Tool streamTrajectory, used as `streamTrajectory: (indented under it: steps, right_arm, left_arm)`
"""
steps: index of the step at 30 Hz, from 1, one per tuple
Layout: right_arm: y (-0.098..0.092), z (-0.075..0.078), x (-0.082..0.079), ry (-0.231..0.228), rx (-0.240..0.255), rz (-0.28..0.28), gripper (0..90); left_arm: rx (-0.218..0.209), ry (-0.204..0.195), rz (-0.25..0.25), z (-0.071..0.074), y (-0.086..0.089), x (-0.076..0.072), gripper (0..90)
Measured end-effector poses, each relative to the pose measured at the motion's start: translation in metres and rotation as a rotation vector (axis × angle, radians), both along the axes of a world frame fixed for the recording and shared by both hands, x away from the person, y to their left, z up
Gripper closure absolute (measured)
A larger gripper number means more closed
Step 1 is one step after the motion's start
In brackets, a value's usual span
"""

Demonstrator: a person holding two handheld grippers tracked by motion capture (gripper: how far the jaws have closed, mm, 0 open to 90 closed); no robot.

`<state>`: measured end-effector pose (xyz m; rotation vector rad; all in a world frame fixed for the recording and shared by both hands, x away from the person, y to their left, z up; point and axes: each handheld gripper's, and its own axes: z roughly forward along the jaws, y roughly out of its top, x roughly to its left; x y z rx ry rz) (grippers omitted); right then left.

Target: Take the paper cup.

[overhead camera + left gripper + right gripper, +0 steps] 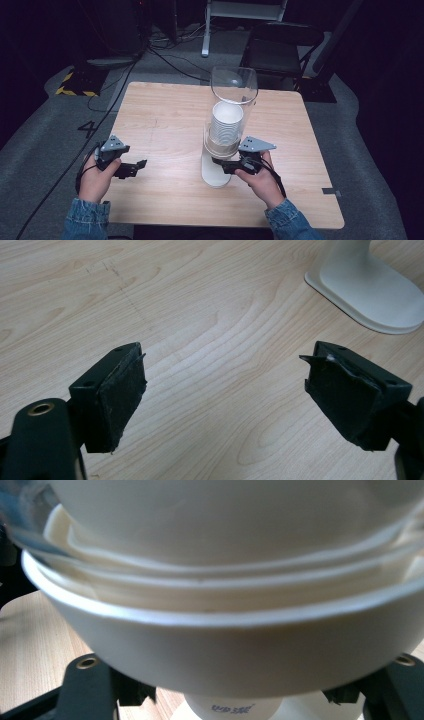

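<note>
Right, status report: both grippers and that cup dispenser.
Left gripper open, idle over bare table. Right gripper at cup dispenser, jaws astride its white lower collar; grip unconfirmed. Nothing in the way.

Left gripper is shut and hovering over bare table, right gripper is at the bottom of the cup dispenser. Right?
Not quite. The left gripper is open, not shut: the left gripper view shows its jaws wide apart with bare table between them. The rest holds: the right gripper is at the bottom of the cup dispenser.
</note>
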<state>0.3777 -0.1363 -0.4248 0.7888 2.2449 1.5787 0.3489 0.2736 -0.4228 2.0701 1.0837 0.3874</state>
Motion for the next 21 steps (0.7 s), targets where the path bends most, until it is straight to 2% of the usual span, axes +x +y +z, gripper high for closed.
streamTrajectory:
  steps: [21]
  right_arm:
    - [-0.0001, -0.0037, -0.0043, 0.010, 0.002, -0.005, 33.1]
  left_arm:
    - [0.000, 0.007, -0.005, -0.0012, -0.0013, 0.0004, 16.1]
